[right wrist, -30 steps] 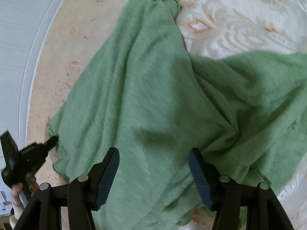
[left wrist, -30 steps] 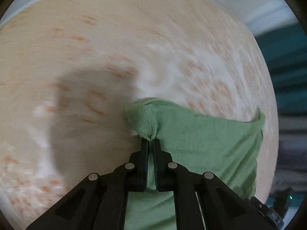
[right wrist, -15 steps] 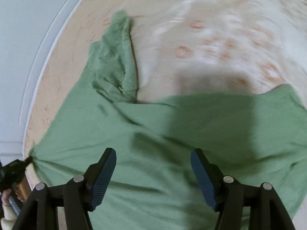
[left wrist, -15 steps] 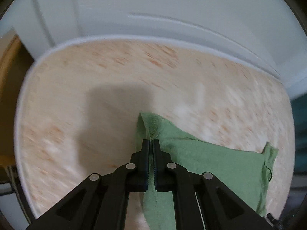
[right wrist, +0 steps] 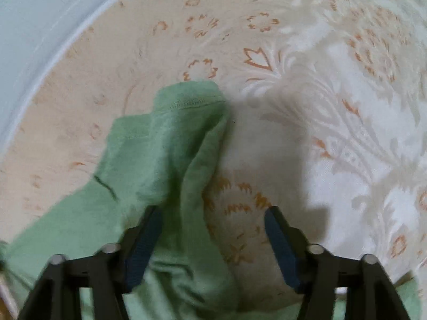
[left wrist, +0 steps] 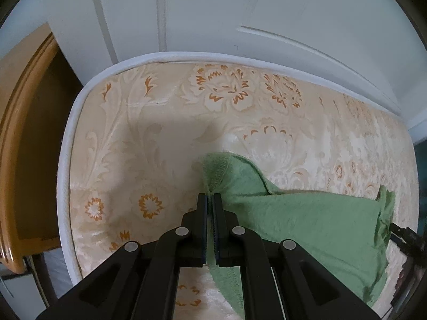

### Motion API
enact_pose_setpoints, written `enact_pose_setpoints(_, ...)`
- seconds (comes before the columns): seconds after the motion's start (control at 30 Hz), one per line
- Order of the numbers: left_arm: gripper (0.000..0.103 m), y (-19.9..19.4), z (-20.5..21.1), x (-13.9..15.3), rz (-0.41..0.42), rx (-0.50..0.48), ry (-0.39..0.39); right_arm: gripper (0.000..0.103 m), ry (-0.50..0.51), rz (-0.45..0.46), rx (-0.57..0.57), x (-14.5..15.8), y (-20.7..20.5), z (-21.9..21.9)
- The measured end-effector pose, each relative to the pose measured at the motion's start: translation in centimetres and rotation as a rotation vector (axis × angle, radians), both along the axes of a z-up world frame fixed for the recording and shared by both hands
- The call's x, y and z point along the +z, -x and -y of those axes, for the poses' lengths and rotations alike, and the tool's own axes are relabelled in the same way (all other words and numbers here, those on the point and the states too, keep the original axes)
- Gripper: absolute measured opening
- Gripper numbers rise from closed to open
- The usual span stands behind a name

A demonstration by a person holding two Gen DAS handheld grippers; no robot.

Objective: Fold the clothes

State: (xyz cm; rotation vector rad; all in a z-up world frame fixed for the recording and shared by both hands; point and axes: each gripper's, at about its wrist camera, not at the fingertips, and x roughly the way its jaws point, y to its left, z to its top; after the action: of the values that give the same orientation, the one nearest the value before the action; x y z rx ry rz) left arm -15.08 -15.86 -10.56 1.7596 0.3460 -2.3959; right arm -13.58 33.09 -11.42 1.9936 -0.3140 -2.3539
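A green knit garment (left wrist: 315, 224) lies on a cream floral mattress (left wrist: 165, 138). My left gripper (left wrist: 210, 196) is shut on a hemmed corner of the garment, which bunches up just past the fingertips. In the right wrist view my right gripper (right wrist: 213, 210) stands open, its blue-padded fingers wide apart over the mattress (right wrist: 333, 112). A bunched, hemmed part of the green garment (right wrist: 170, 144) reaches up past the left finger (right wrist: 145, 236) and runs under it. Nothing is gripped between the right fingers.
White panelled wall (left wrist: 213, 13) runs behind the mattress's piped edge (left wrist: 65, 160). A wooden bed frame (left wrist: 16, 122) curves at the left. Bare mattress lies to the left of the garment and on the right of the right wrist view. The other gripper (left wrist: 408, 240) shows at the far right.
My left gripper pulled the held corner toward the mattress's end near the wall. The right gripper stayed open and swung across the garment, so less cloth now lies beneath it.
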Motion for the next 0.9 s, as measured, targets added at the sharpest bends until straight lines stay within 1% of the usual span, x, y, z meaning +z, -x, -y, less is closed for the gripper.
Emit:
enact_pose_setpoints(0.03,0.003,0.0,0.1,0.1,-0.004,0.003,-0.006,0.004,-0.015,0.014,0.008,-0.3,0.0,0.2)
enact_pose_setpoints(0.1,0.003,-0.1,0.4,0.2,-0.01,0.013,-0.016,0.004,-0.041,0.029,0.014,-0.5,0.2,0.3)
enact_pose_setpoints(0.23,0.003,0.6,0.1,0.9,-0.021,0.037,-0.031,0.004,-0.046,-0.067,-0.07,2.7,1.6,-1.9)
enact_pose_setpoints(0.33,0.004,0.8,-1.4,1.6,-0.032,0.008,-0.013,0.004,-0.044,-0.139,-0.127,5.0,2.7,-3.4)
enact_pose_setpoints(0.37,0.004,0.9,-1.8,1.8,-0.036,-0.002,-0.005,0.004,-0.042,-0.162,-0.127,5.7,3.0,-3.4)
enact_pose_setpoints(0.43,0.004,1.3,-2.2,2.0,-0.041,-0.001,-0.002,0.004,-0.089,-0.216,-0.137,6.6,4.0,-2.8)
enact_pose_setpoints(0.47,0.004,1.6,-2.5,2.1,-0.051,0.004,-0.008,0.003,-0.097,-0.238,-0.157,7.0,4.9,-2.1)
enact_pose_setpoints(0.5,0.004,1.9,-2.7,2.2,-0.061,0.006,-0.015,0.003,-0.093,-0.262,-0.186,7.8,4.9,-2.8)
enact_pose_setpoints(0.57,0.004,2.5,-3.8,2.3,-0.08,-0.007,-0.003,0.003,-0.095,-0.315,-0.241,9.2,6.4,-4.0)
enact_pose_setpoints(0.6,0.004,2.8,-4.3,2.4,-0.09,-0.014,0.004,0.003,-0.107,-0.331,-0.25,9.8,6.9,-4.3)
enact_pose_setpoints(0.63,0.004,2.9,-4.9,2.4,-0.093,-0.021,-0.004,0.003,-0.122,-0.343,-0.259,10.5,6.9,-4.8)
enact_pose_setpoints(0.67,0.004,3.1,-5.4,2.3,-0.09,-0.024,-0.013,0.003,-0.133,-0.351,-0.266,11.0,7.1,-5.1)
enact_pose_setpoints(0.73,0.006,3.0,-6.2,2.0,-0.068,-0.048,-0.003,0.003,-0.145,-0.352,-0.27,11.7,7.8,-5.0)
enact_pose_setpoints(0.77,0.007,2.7,-6.4,1.9,-0.052,-0.078,-0.022,0.003,-0.163,-0.352,-0.267,11.9,8.0,-5.1)
enact_pose_setpoints(0.8,0.014,2.0,-6.2,1.7,-0.035,-0.118,-0.073,0.004,-0.174,-0.351,-0.264,11.8,8.2,-5.2)
enact_pose_setpoints(0.83,0.023,1.1,-5.8,1.6,-0.026,-0.131,-0.125,0.003,-0.19,-0.352,-0.271,11.8,8.2,-5.5)
enact_pose_setpoints(0.87,0.028,0.2,-5.2,1.5,-0.019,-0.135,-0.175,0.003,-0.199,-0.354,-0.283,11.7,8.2,-6.0)
enact_pose_setpoints(0.9,0.037,-1.0,-4.6,1.6,-0.014,-0.127,-0.208,0.003,-0.195,-0.351,-0.305,11.5,8.1,-6.7)
